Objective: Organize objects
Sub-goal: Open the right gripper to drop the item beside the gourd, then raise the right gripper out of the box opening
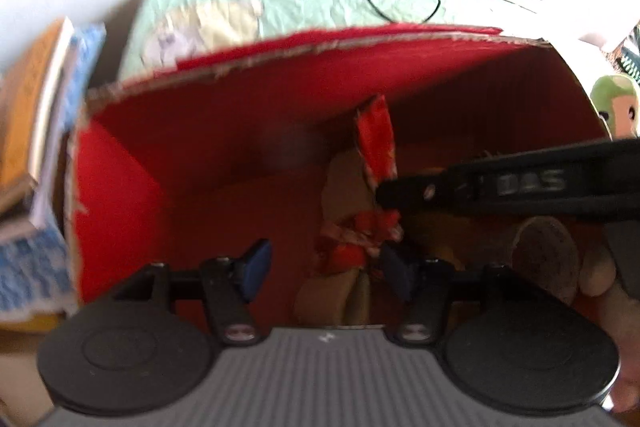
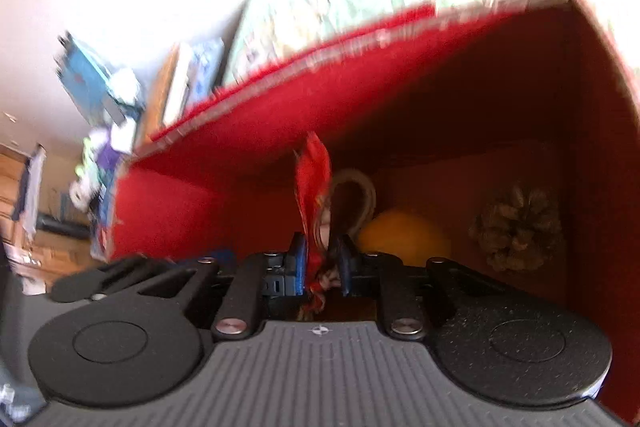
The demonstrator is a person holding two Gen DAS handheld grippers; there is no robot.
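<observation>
Both claws blur: right claw (image 2: 322, 263) pinches red ornament (image 2: 314, 179), left claw (image 1: 324, 269) gapes empty

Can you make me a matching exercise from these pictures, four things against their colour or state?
1. right gripper
2. left gripper
3. pine cone
4. box

a. red inside
b. brown, in the box's right corner
c. jaws apart, nothing pressed
d. closed on the red ribbon ornament

Pairs: 1-d, 2-c, 3-b, 4-a
</observation>
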